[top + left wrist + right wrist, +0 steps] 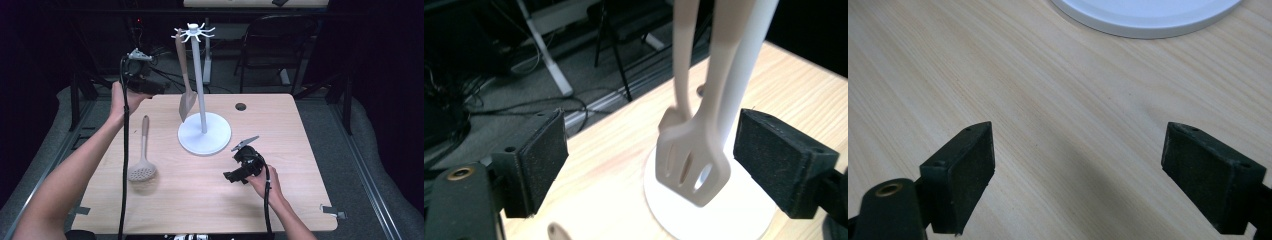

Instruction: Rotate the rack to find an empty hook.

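A beige slotted spatula (185, 85) hangs from a white utensil stand (202, 105) at centre frame; both grippers' jaws stand apart, empty: left gripper (161, 89) upper left, right gripper (229, 176) lower right over the wooden table (200, 200).

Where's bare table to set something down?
Free: the table's right side beyond the rack base, and the near strip between skimmer and right tongs. Crowded: far left-centre, where the hanging spatula and left tongs meet.

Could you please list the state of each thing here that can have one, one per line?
Spatula: hanging from the rack, blade down.
Skimmer: lying flat on the table.
Rack: upright on the table.
Left claw: open, raised, facing the spatula.
Right claw: open, low over bare table, holding nothing.
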Motion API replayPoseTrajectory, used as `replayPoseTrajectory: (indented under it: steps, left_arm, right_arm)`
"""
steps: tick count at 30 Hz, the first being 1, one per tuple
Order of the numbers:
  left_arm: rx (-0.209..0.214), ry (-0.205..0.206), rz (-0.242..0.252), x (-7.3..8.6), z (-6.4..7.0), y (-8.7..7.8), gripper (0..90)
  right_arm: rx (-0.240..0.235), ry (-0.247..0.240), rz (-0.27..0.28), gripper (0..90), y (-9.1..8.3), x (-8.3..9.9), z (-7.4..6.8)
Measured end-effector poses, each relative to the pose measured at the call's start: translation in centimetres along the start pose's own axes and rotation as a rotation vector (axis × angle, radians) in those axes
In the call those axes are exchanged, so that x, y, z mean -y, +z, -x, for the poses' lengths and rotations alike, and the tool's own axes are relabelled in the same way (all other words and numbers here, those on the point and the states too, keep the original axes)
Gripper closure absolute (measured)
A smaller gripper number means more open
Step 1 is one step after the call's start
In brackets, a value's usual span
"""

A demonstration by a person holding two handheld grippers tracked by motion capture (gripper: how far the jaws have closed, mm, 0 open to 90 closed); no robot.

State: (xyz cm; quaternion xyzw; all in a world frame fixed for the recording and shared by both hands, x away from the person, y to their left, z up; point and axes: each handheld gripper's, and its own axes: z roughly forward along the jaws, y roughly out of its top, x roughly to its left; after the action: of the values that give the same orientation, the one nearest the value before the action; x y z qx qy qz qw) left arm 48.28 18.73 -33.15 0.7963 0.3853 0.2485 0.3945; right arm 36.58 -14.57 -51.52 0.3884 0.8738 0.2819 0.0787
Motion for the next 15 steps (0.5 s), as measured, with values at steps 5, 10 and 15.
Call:
replayPoseTrajectory:
  steps: [5, 10, 15]
  left_arm:
    - [-0.025, -0.015, -0.050, 2.4, -0.2, 1.0, 8.5]
    - [-0.024, -0.044, -0.093, 5.3, -0.5, 2.1, 5.9]
    - [-0.024, -0.056, -0.139, 8.2, -0.8, 3.1, 5.0]
  right_arm:
    - [-0.002, 0.014, 0.019, 13.1, 0.0, 0.1, -0.1]
    - [0.005, -0.009, 0.012, 11.3, -0.1, 0.0, -0.1]
    - [0.009, -0.012, 0.001, 4.2, 0.0, 0.1, -0.1]
